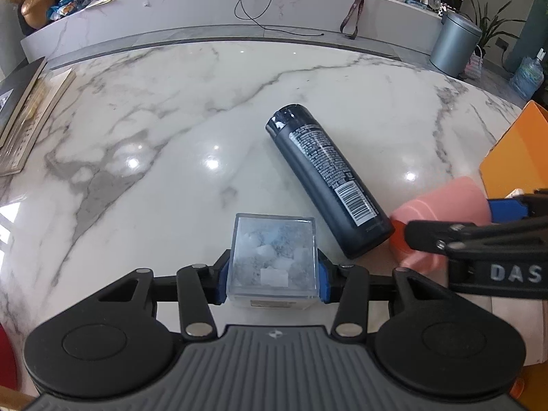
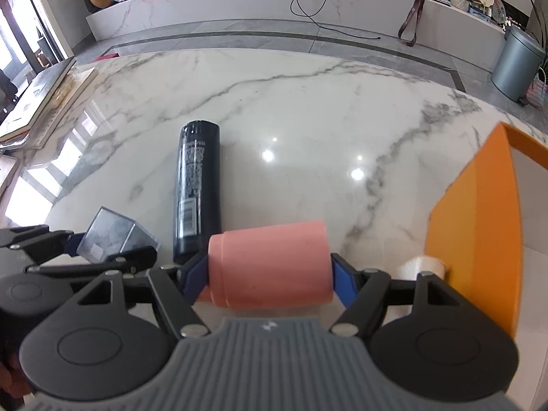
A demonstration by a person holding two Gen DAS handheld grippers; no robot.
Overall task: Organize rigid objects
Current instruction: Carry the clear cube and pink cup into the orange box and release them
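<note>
My left gripper is shut on a clear plastic box with pale pieces inside, held just above the marble table. The box also shows in the right wrist view. My right gripper is shut on a pink cup lying sideways between the blue pads; the cup shows in the left wrist view. A dark bottle with a barcode lies flat on the table between the two grippers, also in the right wrist view.
An open orange box with a white inside stands at the right, with a white roll beside it. Books lie at the table's left edge. A grey bin stands on the floor beyond.
</note>
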